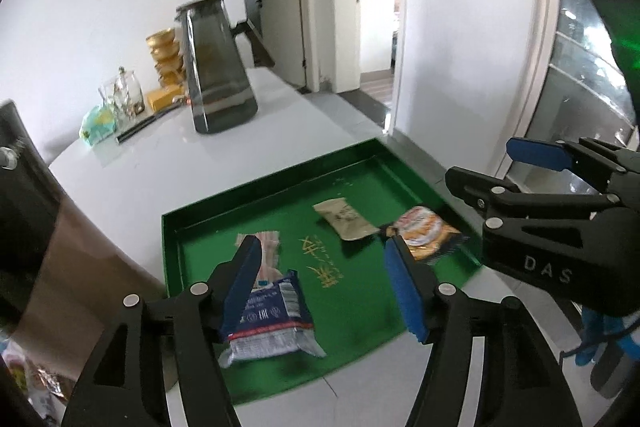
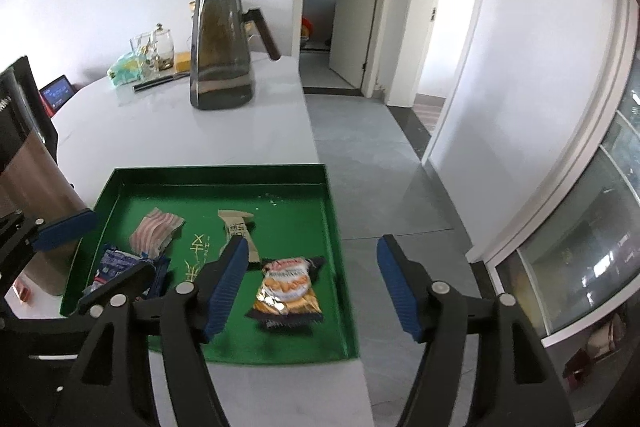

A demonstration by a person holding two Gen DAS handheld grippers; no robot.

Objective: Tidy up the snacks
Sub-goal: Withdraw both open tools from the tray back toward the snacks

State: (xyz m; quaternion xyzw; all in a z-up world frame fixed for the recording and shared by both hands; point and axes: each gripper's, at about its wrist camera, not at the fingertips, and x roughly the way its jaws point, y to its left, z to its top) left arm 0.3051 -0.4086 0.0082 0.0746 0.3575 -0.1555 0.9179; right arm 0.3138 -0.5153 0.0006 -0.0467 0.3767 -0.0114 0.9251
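Observation:
A green tray (image 1: 280, 175) (image 2: 220, 173) lies on the white table and holds several snack packets. In the left wrist view a blue-and-white packet (image 1: 272, 319) lies at the near left, a pink striped packet (image 1: 269, 247) behind it, a beige packet (image 1: 344, 219) in the middle and an orange packet (image 1: 420, 231) on the right. My left gripper (image 1: 322, 247) hovers open over the tray, nothing between its pads. My right gripper (image 2: 312, 243) hangs open above the orange packet (image 2: 288, 287), apart from it. Each gripper shows in the other's view: right gripper (image 1: 480, 161), left gripper (image 2: 120, 243).
A tall grey pitcher (image 1: 218, 67) (image 2: 220, 47) stands behind the tray. Glass jars (image 2: 160, 47), gold bowls (image 1: 164, 55) and a pale green bag (image 2: 126, 69) sit by the wall. A metal appliance (image 2: 36, 179) stands left of the tray. The table edge drops to the floor on the right.

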